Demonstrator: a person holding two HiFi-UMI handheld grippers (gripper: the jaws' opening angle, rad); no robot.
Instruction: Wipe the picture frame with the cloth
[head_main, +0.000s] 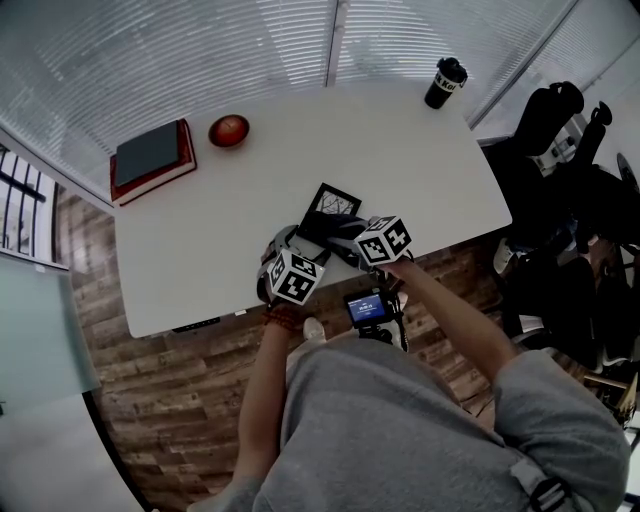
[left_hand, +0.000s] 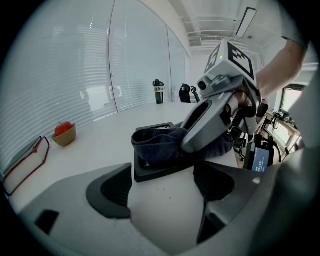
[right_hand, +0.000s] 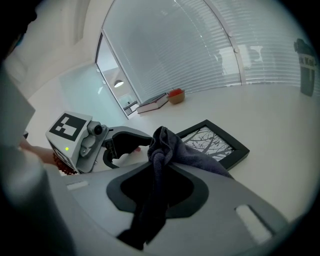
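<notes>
Job: wipe the flat black picture frame (right_hand: 216, 142) with the dark soft cloth (right_hand: 192, 159).
Where the frame is: it lies flat on the big white table (head_main: 400, 160), near the edge on my side, right in front of both my tools.
My right gripper (right_hand: 159, 172): its jaws are almost closed and pinch a bunch of the cloth. The loose end of the cloth hangs over the near part of the frame and touches it.
My left gripper (left_hand: 162, 182): its jaws stand wide, with the near end of the frame between the tips. I think they sit snug on its sides and hold it in place.
Step I am on: the wiping itself, I think. The cloth covers the near part. The far part, with the tree drawing, shows bare.
Next move: slide the cloth over that bare part, pressing softly, while the left gripper stops the frame from sliding away.
</notes>
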